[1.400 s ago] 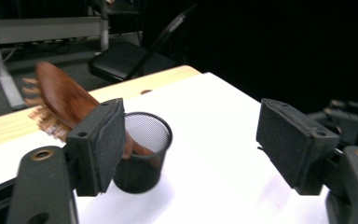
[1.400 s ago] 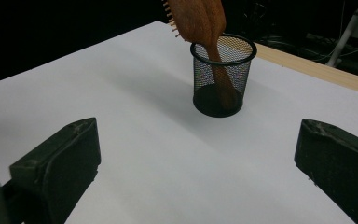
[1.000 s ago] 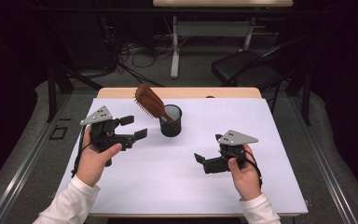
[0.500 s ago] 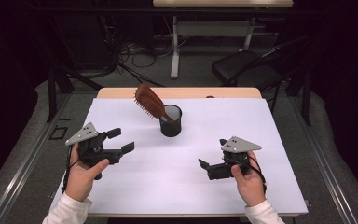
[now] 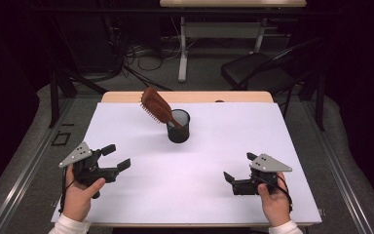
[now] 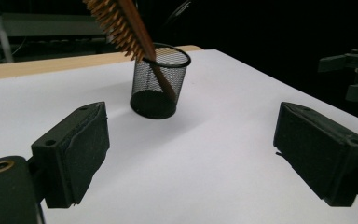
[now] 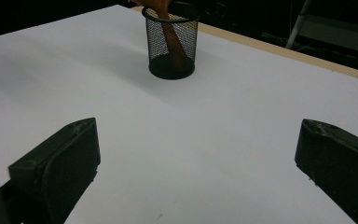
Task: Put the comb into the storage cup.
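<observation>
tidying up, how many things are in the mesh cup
1: a brown hairbrush, handle down in the black mesh cup mid-table, its head leaning out to the left. Nothing else shows through the mesh.

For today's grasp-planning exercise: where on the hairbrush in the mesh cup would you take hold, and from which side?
Grip the hairbrush on the bare neck just above the rim of the mesh cup, probably best. The handle sits inside the cup, and the head leans up and left with its bristles facing down-left. Come from above and from the left with the left claw, closing across the thin wooden neck rather than on the bristles.

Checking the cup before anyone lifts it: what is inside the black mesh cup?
The brown hairbrush stands handle-down in the mesh cup, leaning left with its bristle head above the rim. The cup's floor is too dark to check for anything else.
</observation>
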Available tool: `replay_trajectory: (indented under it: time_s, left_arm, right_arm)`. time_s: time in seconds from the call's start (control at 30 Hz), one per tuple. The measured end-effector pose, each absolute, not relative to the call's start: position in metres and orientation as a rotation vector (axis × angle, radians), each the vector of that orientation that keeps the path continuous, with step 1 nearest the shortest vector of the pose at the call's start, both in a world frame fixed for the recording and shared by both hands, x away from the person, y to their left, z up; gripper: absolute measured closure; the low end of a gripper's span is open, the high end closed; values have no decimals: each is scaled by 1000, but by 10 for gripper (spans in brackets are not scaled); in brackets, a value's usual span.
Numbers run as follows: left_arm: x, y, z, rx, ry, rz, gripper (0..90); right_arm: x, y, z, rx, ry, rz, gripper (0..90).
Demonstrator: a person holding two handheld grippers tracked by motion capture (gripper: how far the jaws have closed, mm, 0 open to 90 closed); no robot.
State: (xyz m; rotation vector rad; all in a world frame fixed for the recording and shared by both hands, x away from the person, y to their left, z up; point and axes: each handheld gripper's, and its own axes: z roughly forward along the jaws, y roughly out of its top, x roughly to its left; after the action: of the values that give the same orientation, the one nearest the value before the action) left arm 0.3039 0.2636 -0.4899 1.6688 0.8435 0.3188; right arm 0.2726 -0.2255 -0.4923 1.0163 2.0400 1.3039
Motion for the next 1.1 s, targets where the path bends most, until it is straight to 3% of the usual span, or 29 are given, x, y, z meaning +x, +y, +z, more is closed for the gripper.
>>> replay_trajectory:
  time_s: [0.33,0.57,1.1]
  left_arm:
    - [303,273,-509,1655,859,328,108]
    - [304,276,-517,1656,826,317,34]
    - [308,280,-534,1709,809,354,6]
  right_arm:
    - [271,-243,-509,1086,1992,1304,0]
    - [272,-250,-520,1116,1957,1304,0]
    - [278,-274,-541,1237,1891,1285,0]
